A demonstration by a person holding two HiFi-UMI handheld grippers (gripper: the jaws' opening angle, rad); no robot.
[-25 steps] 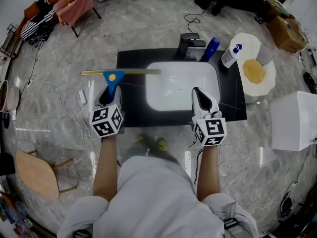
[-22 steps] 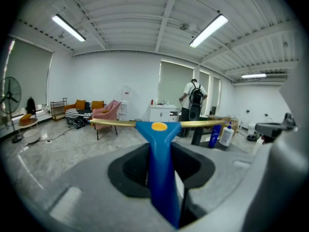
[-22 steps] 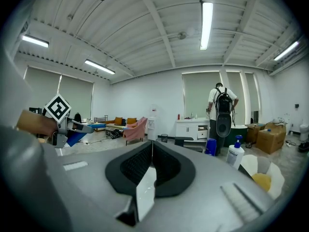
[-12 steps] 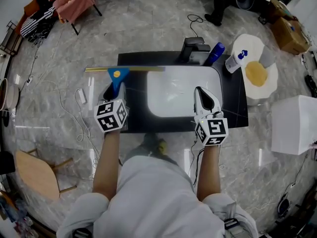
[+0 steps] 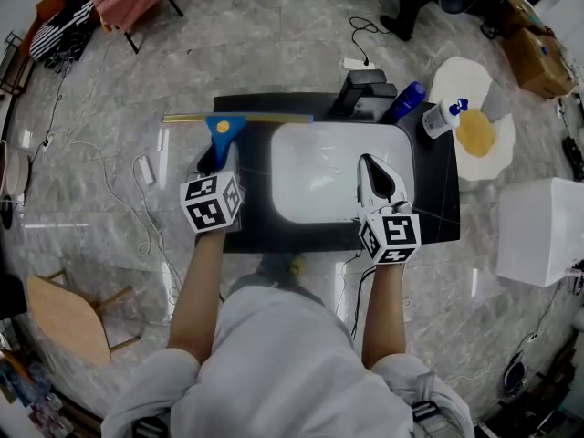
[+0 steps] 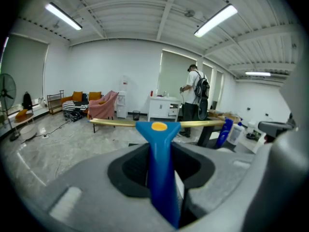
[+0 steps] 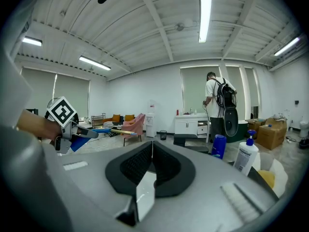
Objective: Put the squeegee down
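The squeegee [image 5: 228, 124] has a blue handle and a long brass-coloured blade bar. It lies crosswise over the far left corner of the black counter [image 5: 251, 231]. My left gripper [image 5: 217, 160] is shut on the blue handle. In the left gripper view the handle [image 6: 161, 173] runs up between the jaws to the blade. My right gripper [image 5: 378, 177] hovers over the white basin [image 5: 319, 176], jaws shut with nothing between them. In the right gripper view its jaws [image 7: 150, 154] meet, and the squeegee [image 7: 94, 131] shows at the left.
A black faucet [image 5: 365, 89], a blue bottle [image 5: 409, 100] and a white pump bottle [image 5: 443, 117] stand behind the basin. At the right are a round white stand with a yellow cloth [image 5: 474, 135] and a white box [image 5: 543, 231]. A person with a backpack [image 6: 195, 98] stands at the back.
Both grippers have moved forward, away from my body, toward the far side of the counter. The squeegee went along in the left gripper. The right jaws stay shut.
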